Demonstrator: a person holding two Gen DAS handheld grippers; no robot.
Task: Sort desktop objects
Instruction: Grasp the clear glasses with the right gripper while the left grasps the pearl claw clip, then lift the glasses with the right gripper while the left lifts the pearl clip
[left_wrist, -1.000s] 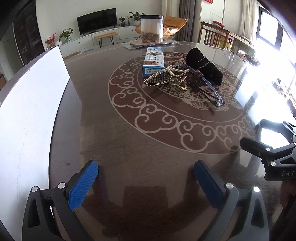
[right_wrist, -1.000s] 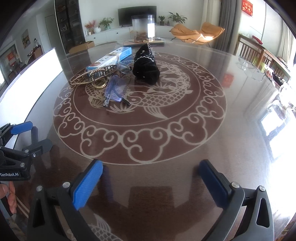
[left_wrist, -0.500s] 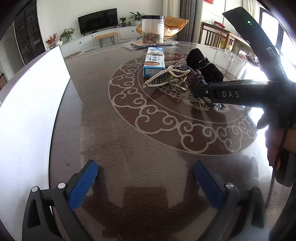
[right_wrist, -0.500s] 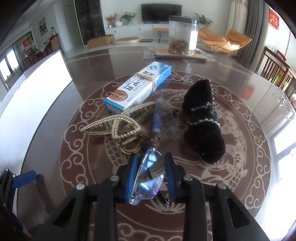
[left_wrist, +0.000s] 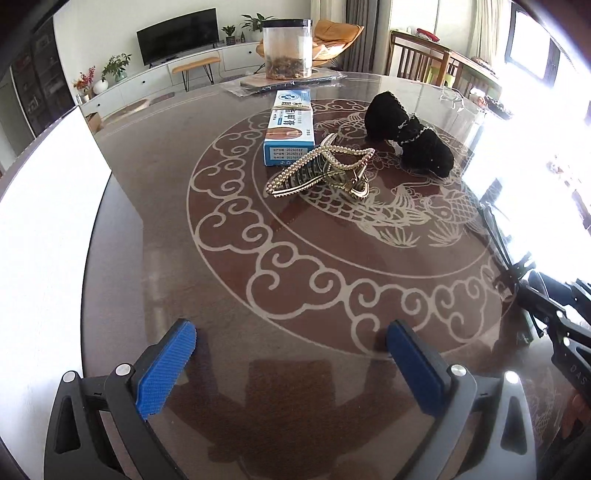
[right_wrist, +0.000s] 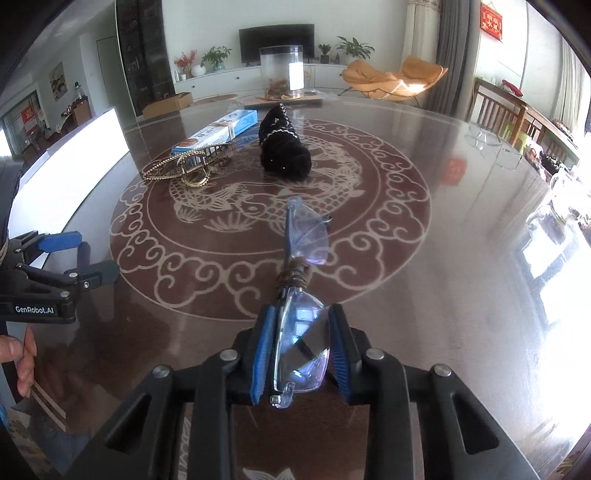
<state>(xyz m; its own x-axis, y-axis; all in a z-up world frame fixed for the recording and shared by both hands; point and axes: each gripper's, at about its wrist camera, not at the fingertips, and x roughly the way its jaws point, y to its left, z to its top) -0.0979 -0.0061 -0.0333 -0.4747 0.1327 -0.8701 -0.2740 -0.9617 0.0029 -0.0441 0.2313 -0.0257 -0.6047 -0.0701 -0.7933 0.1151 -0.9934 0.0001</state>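
The right claw (right_wrist: 301, 347) is clamped on one lens of the glasses (right_wrist: 303, 258), lifted nearer than the hair clip (right_wrist: 184, 166); keep them level, squeezing gently. The left claw (left_wrist: 291, 363) is apart, idle

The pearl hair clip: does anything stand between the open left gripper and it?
Nothing visible does. Only bare table lies between the left gripper and the pearl hair clip; the blue box sits behind it.
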